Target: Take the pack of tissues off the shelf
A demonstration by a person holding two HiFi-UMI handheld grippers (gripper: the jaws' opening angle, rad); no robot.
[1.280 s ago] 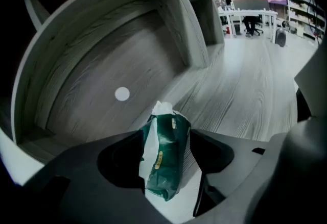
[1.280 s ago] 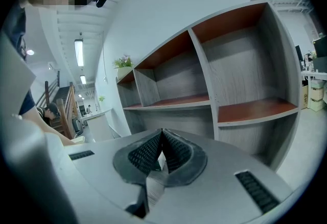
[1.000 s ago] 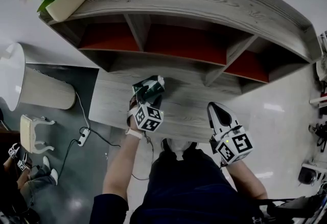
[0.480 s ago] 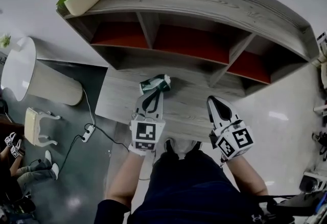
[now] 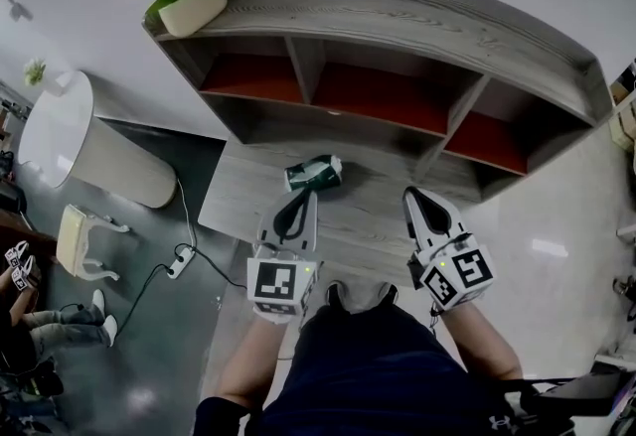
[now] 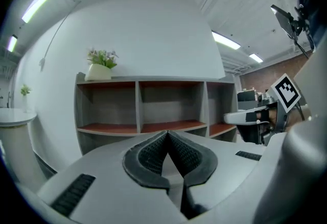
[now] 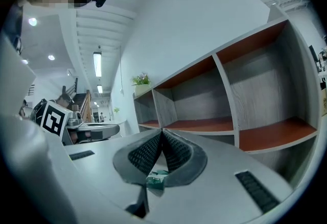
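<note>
Below grey wooden shelf (image 5: 378, 12), on grey wood-grain counter (image 5: 368, 216), green-and-white tissue pack (image 5: 314, 172) lies free; left hand-held gripper (image 5: 308, 196) jaws just closed, empty; right hand-held gripper (image 5: 415, 197) closed, empty. I judge removal done; next: keep clear, withdraw.

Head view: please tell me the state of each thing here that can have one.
Pack of tissues: lying on the table, off the shelf, not held.
Left gripper: shut, empty.
Right gripper: shut, empty.
Shelf: compartments bare.
Flower pot: upright on the shelf top.
</note>
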